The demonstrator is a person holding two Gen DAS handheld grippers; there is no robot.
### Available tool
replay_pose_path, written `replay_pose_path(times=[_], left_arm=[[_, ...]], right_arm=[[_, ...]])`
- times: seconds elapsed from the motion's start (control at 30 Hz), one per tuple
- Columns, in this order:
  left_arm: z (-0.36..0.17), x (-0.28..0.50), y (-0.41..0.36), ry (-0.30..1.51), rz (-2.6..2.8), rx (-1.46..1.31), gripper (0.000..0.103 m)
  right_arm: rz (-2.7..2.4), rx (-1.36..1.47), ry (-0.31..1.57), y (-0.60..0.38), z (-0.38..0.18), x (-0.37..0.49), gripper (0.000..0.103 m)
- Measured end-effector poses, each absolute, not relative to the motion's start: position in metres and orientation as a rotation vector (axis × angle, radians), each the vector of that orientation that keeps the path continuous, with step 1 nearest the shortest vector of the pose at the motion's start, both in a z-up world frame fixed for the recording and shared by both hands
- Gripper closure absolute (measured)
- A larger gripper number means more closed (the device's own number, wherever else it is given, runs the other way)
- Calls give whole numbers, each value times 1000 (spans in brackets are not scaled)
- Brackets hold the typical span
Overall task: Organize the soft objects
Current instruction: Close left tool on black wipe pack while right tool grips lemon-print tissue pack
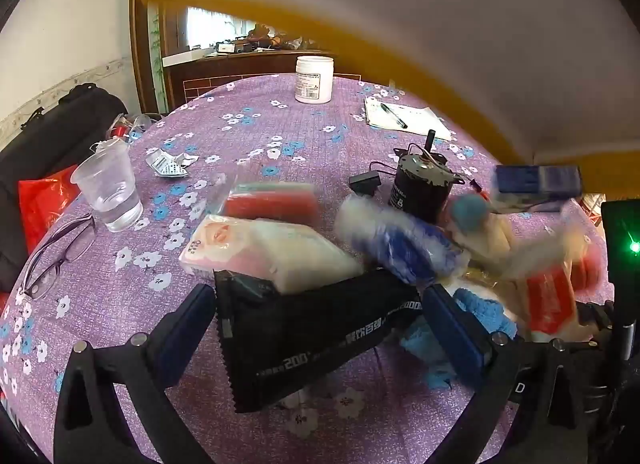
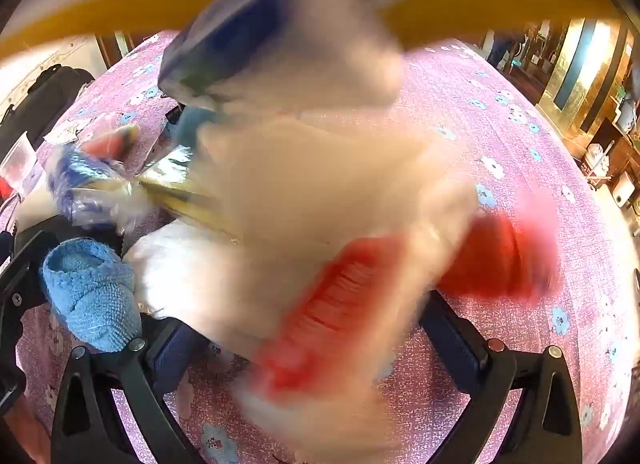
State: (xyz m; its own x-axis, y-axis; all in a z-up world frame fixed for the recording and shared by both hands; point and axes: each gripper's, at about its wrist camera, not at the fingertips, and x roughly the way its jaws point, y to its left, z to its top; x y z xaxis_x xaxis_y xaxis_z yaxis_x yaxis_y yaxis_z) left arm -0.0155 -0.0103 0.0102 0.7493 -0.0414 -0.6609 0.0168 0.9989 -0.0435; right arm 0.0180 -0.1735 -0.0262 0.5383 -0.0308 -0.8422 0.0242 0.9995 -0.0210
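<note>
A heap of soft packets lies on the purple flowered tablecloth [image 1: 120,304]. A black packet [image 1: 320,336] lies between the fingers of my left gripper [image 1: 320,324], which stands wide open. Beyond it are a white-and-pink tissue pack [image 1: 264,252], a red packet [image 1: 272,200] and a blue-and-white packet [image 1: 396,240]. A blue knitted piece [image 2: 92,292] sits beside my right gripper's left finger. My right gripper [image 2: 312,344] is wide open, with blurred cream and red packets [image 2: 340,296] in motion over it. A blue pack [image 2: 228,36] is blurred above.
A blurred yellow-rimmed white container [image 1: 440,44] hangs over the table. Also on the table are a small motor [image 1: 420,188], a plastic cup of water [image 1: 110,192], glasses [image 1: 56,256], a white jar [image 1: 314,78], a notepad with a pen [image 1: 400,116] and a blister pack [image 1: 168,164].
</note>
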Motion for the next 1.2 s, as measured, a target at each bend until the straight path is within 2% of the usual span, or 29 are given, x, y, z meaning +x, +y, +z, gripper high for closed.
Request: replay_pose_path(times=[1.2], left_arm=[[6,-9,-7,752,-18,-56,0]], right_arm=[[-32,-7,1001,-173,-26,19,1]])
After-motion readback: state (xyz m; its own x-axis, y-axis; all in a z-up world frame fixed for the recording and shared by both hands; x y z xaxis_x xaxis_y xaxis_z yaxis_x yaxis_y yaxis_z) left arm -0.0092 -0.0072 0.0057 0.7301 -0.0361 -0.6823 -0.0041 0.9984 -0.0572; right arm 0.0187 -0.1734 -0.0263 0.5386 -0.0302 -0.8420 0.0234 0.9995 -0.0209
